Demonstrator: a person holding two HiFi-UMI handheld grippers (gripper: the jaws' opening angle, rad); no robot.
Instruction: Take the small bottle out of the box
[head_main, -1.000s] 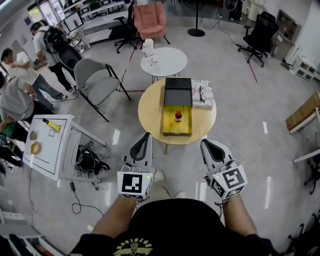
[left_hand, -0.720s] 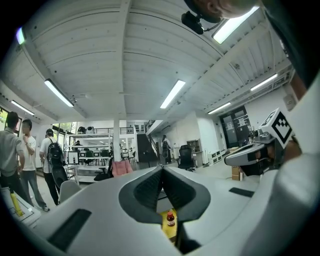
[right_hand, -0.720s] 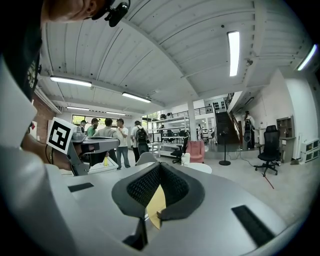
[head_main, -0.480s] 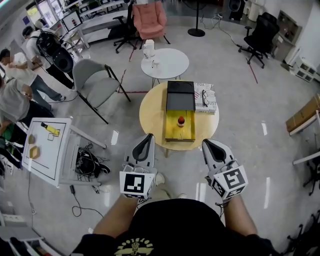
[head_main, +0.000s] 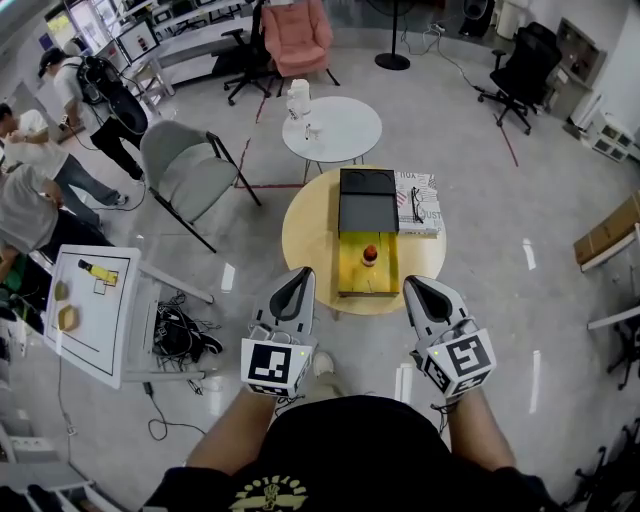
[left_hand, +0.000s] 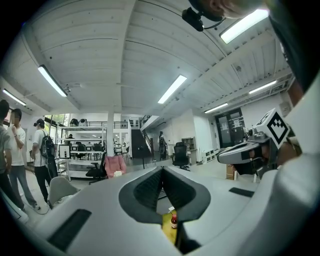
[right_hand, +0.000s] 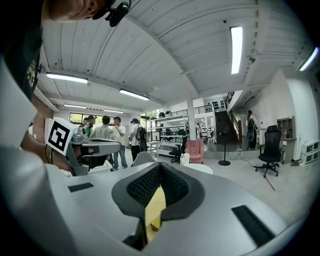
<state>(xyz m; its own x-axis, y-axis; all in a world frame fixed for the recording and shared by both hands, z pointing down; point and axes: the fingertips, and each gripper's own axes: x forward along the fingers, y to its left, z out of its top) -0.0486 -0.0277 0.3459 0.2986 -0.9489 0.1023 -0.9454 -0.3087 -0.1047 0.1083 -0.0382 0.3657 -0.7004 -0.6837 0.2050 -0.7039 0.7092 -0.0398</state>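
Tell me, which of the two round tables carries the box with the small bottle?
The wooden round table, the nearer one; the box with the small bottle lies on it. The white round table stands farther back.

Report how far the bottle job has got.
Done: the yellow box on the round wooden table stands open, its black lid folded back. In hand: nothing. The left gripper and right gripper are both shut, empty and short of the table. Left: reach in, grip the small red bottle standing inside, and lift it out.
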